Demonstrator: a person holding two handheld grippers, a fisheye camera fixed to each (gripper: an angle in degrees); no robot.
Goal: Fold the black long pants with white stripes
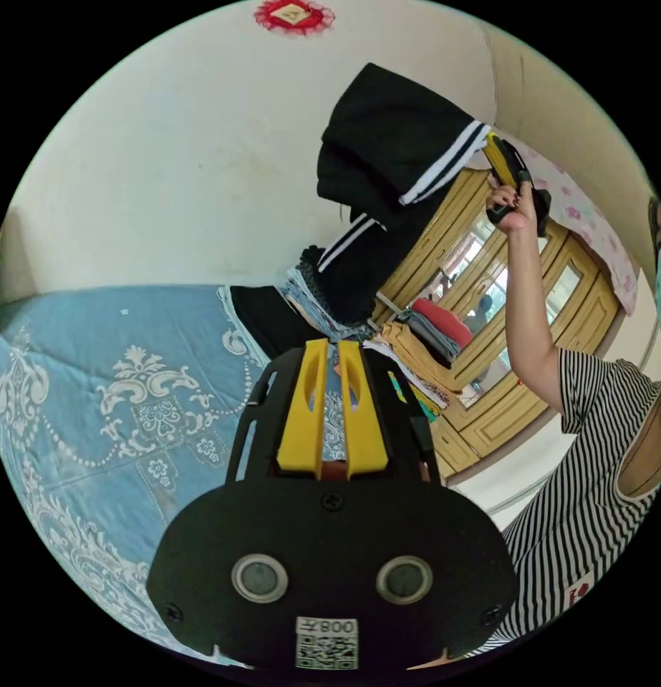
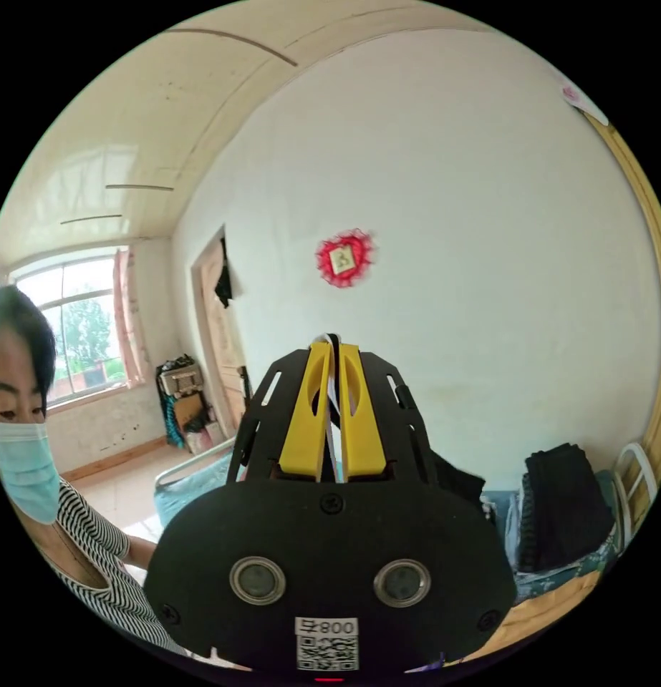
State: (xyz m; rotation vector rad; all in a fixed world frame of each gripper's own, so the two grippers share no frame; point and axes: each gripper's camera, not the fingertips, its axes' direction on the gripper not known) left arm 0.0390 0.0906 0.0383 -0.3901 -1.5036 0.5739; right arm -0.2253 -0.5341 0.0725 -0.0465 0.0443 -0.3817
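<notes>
We hold the black pants with white stripes [image 1: 387, 186] high in the air, well above the blue patterned bedspread [image 1: 115, 401], and the reason seems plain: lifting them by one edge lets the legs drop and hang straight, so that we can judge their length before laying them down to fold. In the left gripper view the right gripper [image 1: 503, 166] is raised at arm's length in the person's hand [image 1: 515, 207], its yellow tip meeting the striped edge of the cloth; from there the garment hangs in bunched folds down toward the stacks of folded clothes [image 1: 423, 343] at the far edge of the bed, in front of a wooden wardrobe [image 1: 488, 300]. In the right gripper view the right gripper's own yellow jaws stand almost together, with a thin strip of black and white fabric [image 2: 331, 401] pinched between them, so we judge the grip to be on the striped seam. The left gripper [image 1: 331, 408] is held low over the bedspread, its jaws close to each other with a narrow gap and nothing between them; we take it to be waiting to catch a lower part of the pants. A red ornament [image 2: 342, 259] hangs on the white wall behind. The fold itself is not yet begun, in our judgement, since the pants are still crumpled in the air and no part of them visibly lies flat on the bed.
</notes>
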